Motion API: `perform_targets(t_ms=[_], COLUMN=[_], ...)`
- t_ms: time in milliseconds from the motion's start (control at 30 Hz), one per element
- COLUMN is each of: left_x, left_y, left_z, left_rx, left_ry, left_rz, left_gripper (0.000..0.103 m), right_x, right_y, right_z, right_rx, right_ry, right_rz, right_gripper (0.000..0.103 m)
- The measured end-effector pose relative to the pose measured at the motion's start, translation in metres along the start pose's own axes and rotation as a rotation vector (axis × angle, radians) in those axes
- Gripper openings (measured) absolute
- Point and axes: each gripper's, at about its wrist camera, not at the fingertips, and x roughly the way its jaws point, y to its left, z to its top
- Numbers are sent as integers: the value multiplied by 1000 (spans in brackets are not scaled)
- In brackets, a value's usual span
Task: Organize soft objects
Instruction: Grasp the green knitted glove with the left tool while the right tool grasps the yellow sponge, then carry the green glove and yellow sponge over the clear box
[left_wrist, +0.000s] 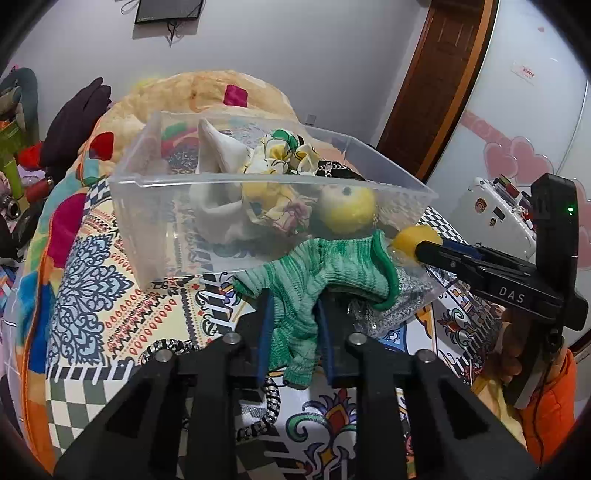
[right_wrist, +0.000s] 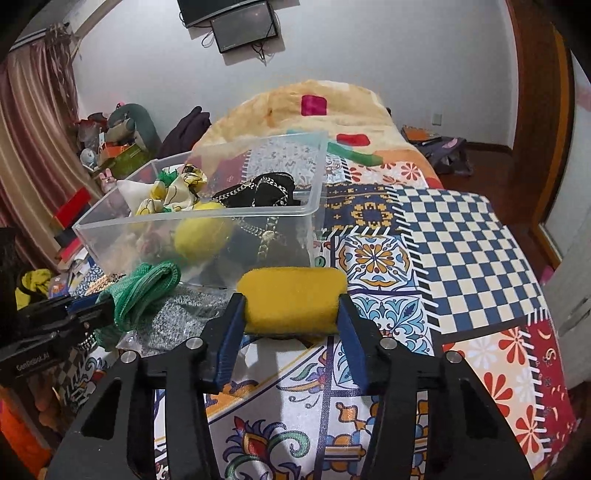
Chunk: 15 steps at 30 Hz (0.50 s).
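Gripping green glove (left_wrist: 314, 280) lengthwise, cuff twd bin (left_wrist: 155, 206); sponge (right_wrist: 291, 301) crosswise.

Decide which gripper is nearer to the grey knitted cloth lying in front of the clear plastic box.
Left. The left gripper, holding the green knitted glove, sits beside the grey knitted cloth; the right gripper holds the yellow sponge just beyond.

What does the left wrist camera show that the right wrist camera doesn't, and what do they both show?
Only the left wrist view shows the green knit glove spread out, a finger pinched in the left tool, plus a white suitcase by the wall.

Only the right wrist view shows the yellow sponge's full face between the right tool's fingers, and striped curtains.

Both show the clear plastic bin on the patterned bedspread, holding a floral scarf, yellow ball and black chained item.
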Motion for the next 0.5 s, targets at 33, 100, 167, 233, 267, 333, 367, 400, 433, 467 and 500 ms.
perform_targets(t_ms=[33,100,167,233,267,333,367,400,433,467,500], left_x=[-3,-7,-12,-19,-22,-31,-35,-39,-44,-48,-52], left_y=[0,-1,-3,-4,-5,-7,-8,-8,-9,-10,-11], left_z=[-1,-1,-2,-2,-1,2,4,6,8,11,13], left_rx=[3,10,15,16,18,21,22,23,24,26,28], left_ry=[-3,-10,-19,-37,-45,-70,-83,-93,-108,-123,-135], left_rz=[3,8,11,13,13,14,14,14,15,18,20], left_gripper=[16,12,12,11,11,11,11,11,11,11,11], right_x=[-2,-6,-11,-18,-21,-31,-32,-36,-39,-43,-47], right_y=[1,3,3,4,5,8,9,11,13,15,17], right_z=[0,-2,-3,-5,-7,-8,-6,-5,-3,-1,3], right_rx=[-3,-4,-3,-9,-10,-17,-18,-23,-28,-34,-41], right_ry=[-6,-11,-15,-20,-26,-41,-46,-56,-66,-79,-95], right_rz=[-2,2,7,13,14,24,27,32,34,37,41], right_gripper=[44,43,43,43,43,43,43,43,43,43,43])
